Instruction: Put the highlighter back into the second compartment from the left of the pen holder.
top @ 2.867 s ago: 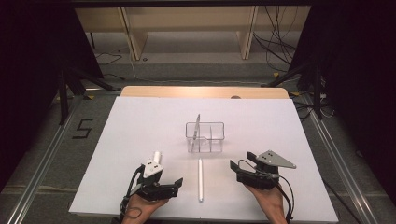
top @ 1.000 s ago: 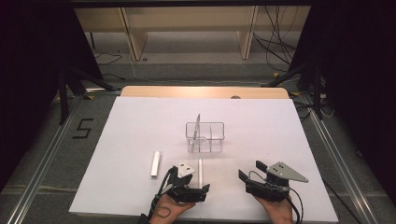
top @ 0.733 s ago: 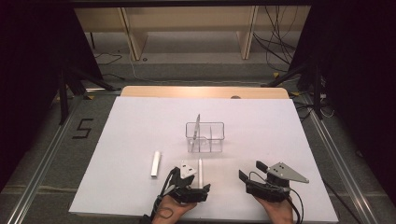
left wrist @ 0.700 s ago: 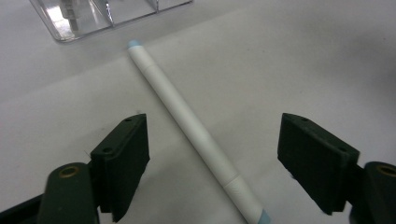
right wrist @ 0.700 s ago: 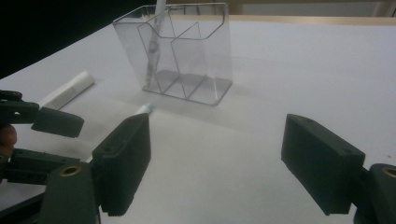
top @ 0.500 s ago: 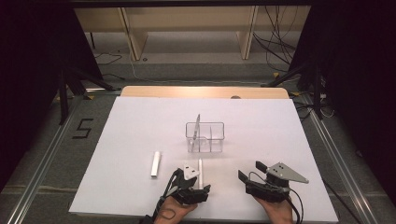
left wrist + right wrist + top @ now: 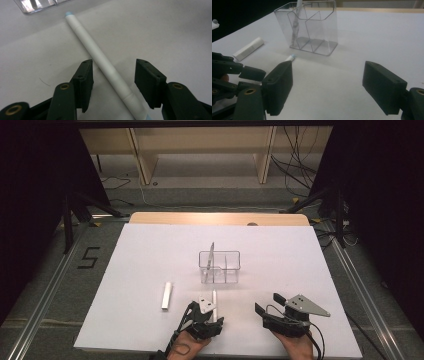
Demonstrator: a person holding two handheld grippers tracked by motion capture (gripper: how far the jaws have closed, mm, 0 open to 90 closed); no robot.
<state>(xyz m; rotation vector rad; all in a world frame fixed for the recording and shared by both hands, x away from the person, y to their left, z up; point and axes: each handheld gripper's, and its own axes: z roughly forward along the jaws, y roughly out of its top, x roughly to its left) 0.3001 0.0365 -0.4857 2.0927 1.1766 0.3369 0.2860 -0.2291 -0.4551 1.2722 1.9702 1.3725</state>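
A long white pen (image 7: 100,58) with a pale blue tip lies on the white table (image 7: 150,250), pointing at a clear divided organiser (image 7: 220,266). My left gripper (image 7: 210,310) straddles the pen's near half. Its jaws have just been closing, and in the left gripper view (image 7: 114,62) a gap remains on each side of the pen. The right gripper (image 7: 268,303) rests open near the front edge with nothing between its jaws (image 7: 328,66). A thin stick (image 7: 211,254) stands in the organiser's left compartment.
A short white tube (image 7: 167,295) lies to the left of the left gripper, and also shows in the right gripper view (image 7: 248,48). The organiser (image 7: 312,27) stands just beyond the pen tip (image 7: 291,57). Cables and shelving lie past the table's far edge.
The left hand has shifted right, from the short white tube to the pen. The right hand has drawn slightly toward the front edge. Over the last second both hands barely moved.
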